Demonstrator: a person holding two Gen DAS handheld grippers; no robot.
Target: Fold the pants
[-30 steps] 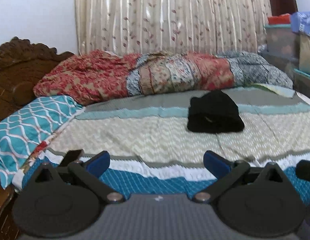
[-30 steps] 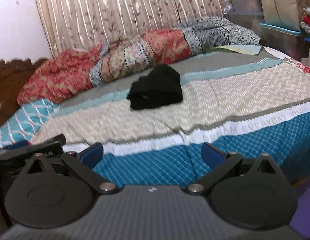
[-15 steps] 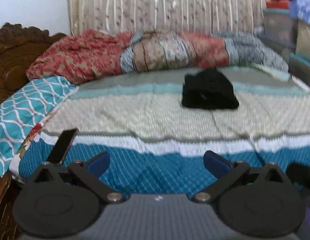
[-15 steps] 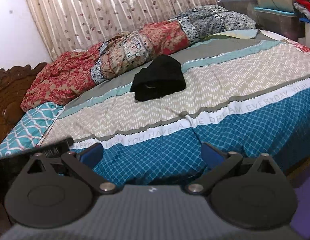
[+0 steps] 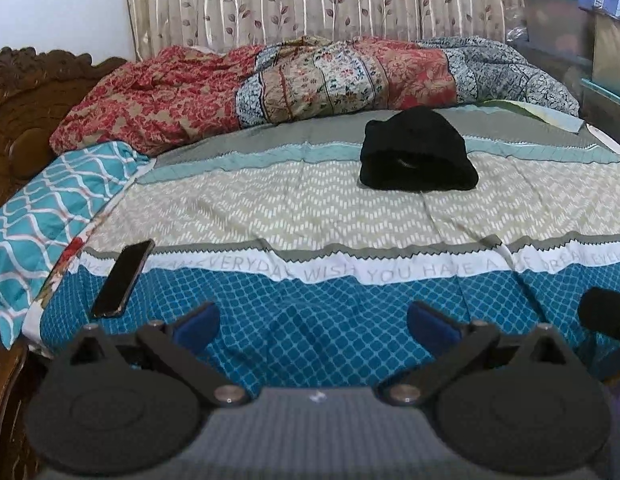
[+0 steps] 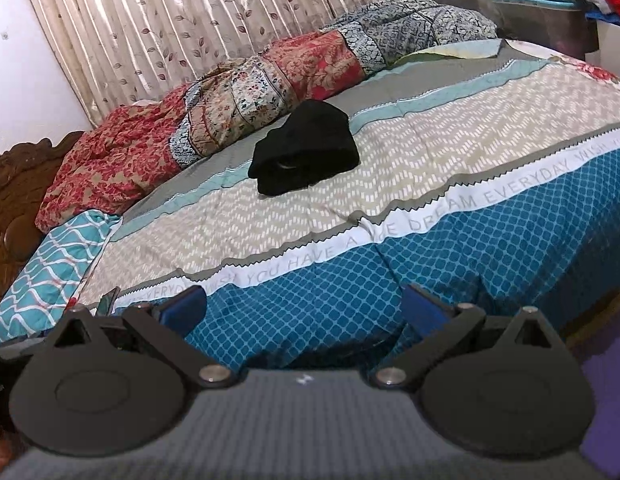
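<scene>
Black pants (image 5: 418,156) lie in a folded, compact bundle on the far middle of the bed, on the beige and grey stripes of the bedspread (image 5: 293,208); they also show in the right wrist view (image 6: 303,148). My left gripper (image 5: 313,322) is open and empty, held off the near blue edge of the bed, far from the pants. My right gripper (image 6: 303,306) is open and empty too, also off the bed's near edge.
A black phone (image 5: 123,278) lies on the bed's near left corner. A rolled patterned quilt (image 5: 310,80) runs along the far side under the curtain. A teal pillow (image 5: 49,216) and carved headboard (image 5: 25,92) are left. Storage bins (image 5: 570,24) stand right.
Both grippers have drawn back and lower from the bed, so more of the blue edge and the phone show. The pants have not moved.
</scene>
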